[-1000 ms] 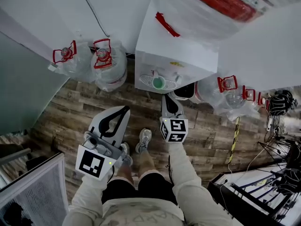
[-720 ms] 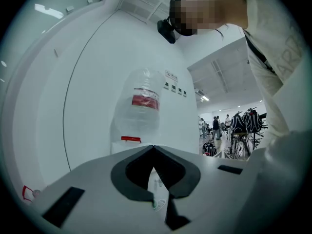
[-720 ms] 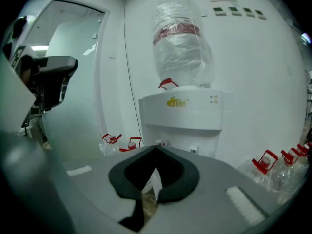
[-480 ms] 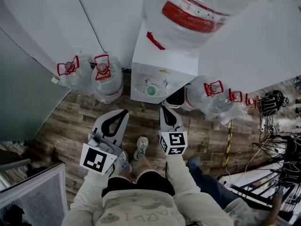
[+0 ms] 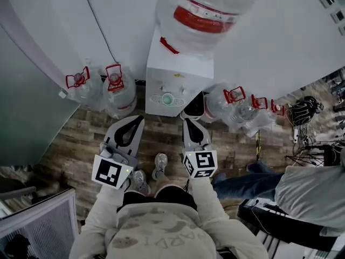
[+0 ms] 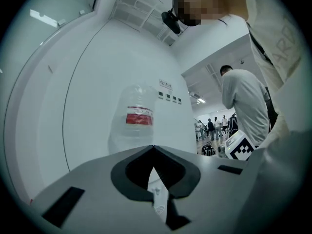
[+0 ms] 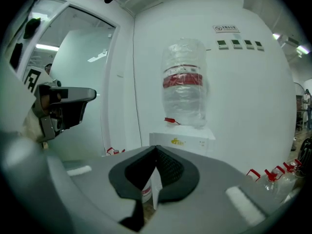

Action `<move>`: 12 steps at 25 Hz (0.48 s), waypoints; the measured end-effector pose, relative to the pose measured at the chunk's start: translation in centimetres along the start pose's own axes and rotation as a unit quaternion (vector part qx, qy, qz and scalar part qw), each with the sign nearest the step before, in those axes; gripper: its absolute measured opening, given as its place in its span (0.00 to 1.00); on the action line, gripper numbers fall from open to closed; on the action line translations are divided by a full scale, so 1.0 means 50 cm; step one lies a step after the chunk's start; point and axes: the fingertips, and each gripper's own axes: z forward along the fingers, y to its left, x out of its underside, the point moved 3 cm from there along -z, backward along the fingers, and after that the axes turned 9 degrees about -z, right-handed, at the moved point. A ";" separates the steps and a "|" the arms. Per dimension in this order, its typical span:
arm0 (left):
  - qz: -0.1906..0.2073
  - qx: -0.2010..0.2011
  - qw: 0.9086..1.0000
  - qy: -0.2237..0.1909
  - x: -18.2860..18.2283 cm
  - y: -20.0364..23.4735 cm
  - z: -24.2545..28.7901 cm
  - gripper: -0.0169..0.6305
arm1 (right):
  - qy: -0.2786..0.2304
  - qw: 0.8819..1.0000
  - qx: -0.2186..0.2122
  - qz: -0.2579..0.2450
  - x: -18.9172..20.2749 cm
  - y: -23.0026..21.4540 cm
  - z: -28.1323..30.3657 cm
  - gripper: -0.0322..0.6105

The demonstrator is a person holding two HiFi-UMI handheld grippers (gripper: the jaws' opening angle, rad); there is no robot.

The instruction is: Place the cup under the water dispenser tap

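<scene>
I am standing over a white water dispenser (image 5: 173,72) that is carrying a large clear bottle (image 5: 202,15). I am holding my left gripper (image 5: 138,118) and right gripper (image 5: 188,121) out in front of it, each with its jaws pressed together and nothing between them. The small pale green cup (image 5: 167,99) is sitting on the dispenser's front ledge, seemingly beneath the taps and apart from both grippers. I am judging it light, thin-walled and easy to tip or crush, so I am favouring a gentle pinch across its side wall just below the rim.
</scene>
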 end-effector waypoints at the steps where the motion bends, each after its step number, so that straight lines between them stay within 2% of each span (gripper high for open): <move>1: 0.003 0.002 1.000 -0.003 -0.007 -0.005 -0.006 0.03 | -0.003 1.000 0.002 -0.005 -0.010 0.005 -0.013 0.06; 12: 0.030 0.028 0.999 -0.012 -0.057 -0.050 -0.064 0.03 | -0.034 0.999 0.017 -0.031 -0.103 0.043 -0.114 0.06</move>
